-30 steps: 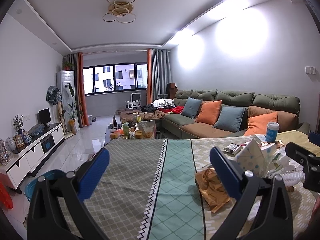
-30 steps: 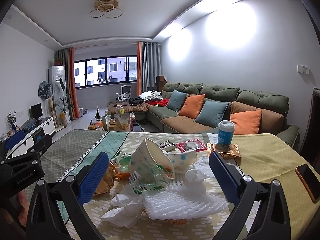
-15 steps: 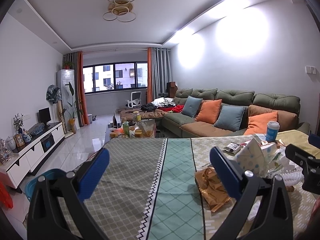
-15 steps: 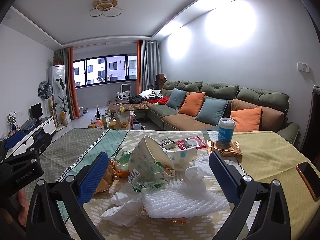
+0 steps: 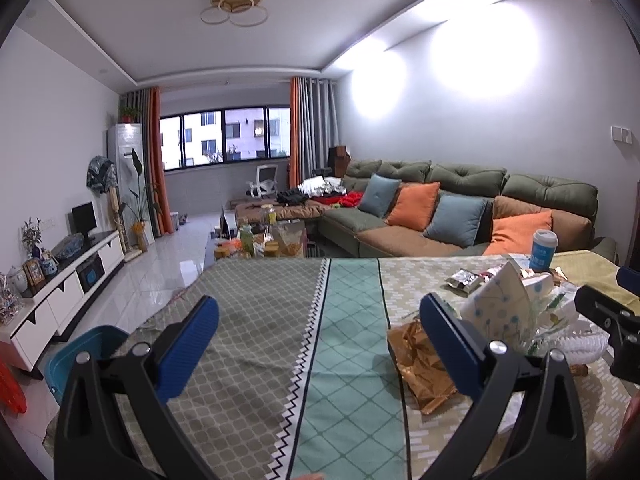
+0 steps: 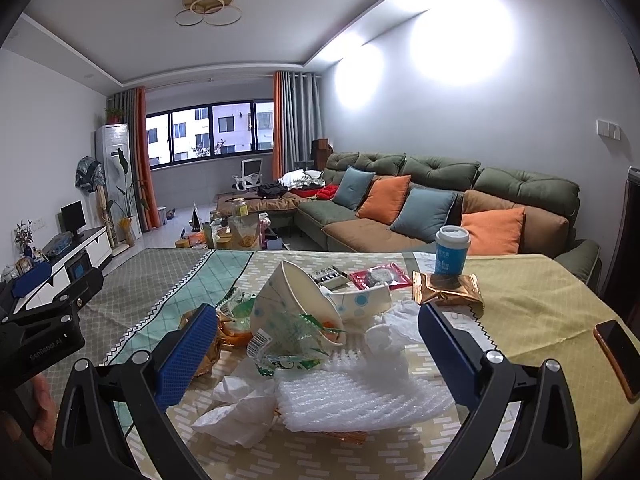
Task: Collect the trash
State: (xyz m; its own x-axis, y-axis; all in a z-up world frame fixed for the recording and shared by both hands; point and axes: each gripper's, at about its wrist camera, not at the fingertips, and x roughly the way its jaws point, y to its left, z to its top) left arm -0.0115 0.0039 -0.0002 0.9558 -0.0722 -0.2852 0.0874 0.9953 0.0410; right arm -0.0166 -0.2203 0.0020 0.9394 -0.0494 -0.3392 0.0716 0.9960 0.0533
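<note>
A pile of trash lies on the clothed table (image 6: 520, 292): a tipped paper bowl (image 6: 292, 300), a clear green-printed wrapper (image 6: 288, 344), white foam netting (image 6: 360, 396), crumpled tissue (image 6: 240, 412), a gold foil wrapper (image 6: 448, 292) and a red packet (image 6: 380, 276). A blue paper cup (image 6: 451, 250) stands behind. My right gripper (image 6: 316, 344) is open and empty, just before the pile. My left gripper (image 5: 320, 332) is open and empty over bare tablecloth, left of the pile; a gold wrapper (image 5: 420, 364) and the bowl (image 5: 500, 304) lie to its right.
A phone (image 6: 616, 356) lies near the table's right edge. A blue bin (image 5: 88, 356) stands on the floor left of the table. A sofa (image 6: 440, 208) with cushions is behind, a cluttered coffee table (image 5: 260, 244) beyond, and a TV cabinet (image 5: 60, 292) on the left.
Both grippers have tilted slightly, and the right one has edged a little closer to the pile. Nothing was grasped or moved.
</note>
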